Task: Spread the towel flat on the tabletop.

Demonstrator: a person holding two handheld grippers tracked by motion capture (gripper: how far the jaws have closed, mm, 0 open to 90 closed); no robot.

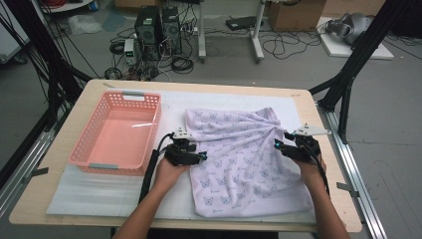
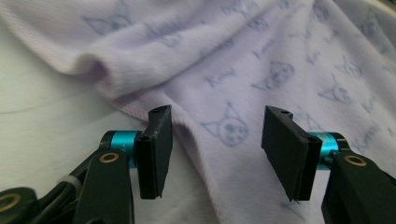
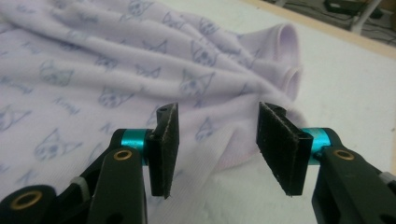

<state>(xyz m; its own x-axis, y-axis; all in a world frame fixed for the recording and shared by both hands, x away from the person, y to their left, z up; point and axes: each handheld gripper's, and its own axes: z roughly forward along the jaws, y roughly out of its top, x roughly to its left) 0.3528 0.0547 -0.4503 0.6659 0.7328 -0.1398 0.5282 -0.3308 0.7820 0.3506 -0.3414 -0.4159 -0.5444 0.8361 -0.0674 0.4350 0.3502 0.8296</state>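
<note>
A pale lilac towel (image 1: 239,154) printed with small cat faces lies rumpled on the white mat, right of centre. My left gripper (image 1: 198,157) sits at the towel's left edge, jaws open, with the hem (image 2: 205,140) lying under the gap and no pad pressing on it. My right gripper (image 1: 279,144) is at the towel's right edge, jaws also apart over a fold (image 3: 219,140) of cloth, nothing clamped. Beyond the right jaws, the towel's far corner is rolled up (image 3: 289,56). Both hands rest low over the table.
A pink plastic basket (image 1: 149,129) stands on the mat to the left of the towel, close to my left gripper. The white mat (image 1: 99,194) covers most of the wooden tabletop. Black frame posts (image 1: 348,84) rise at the table's right and left.
</note>
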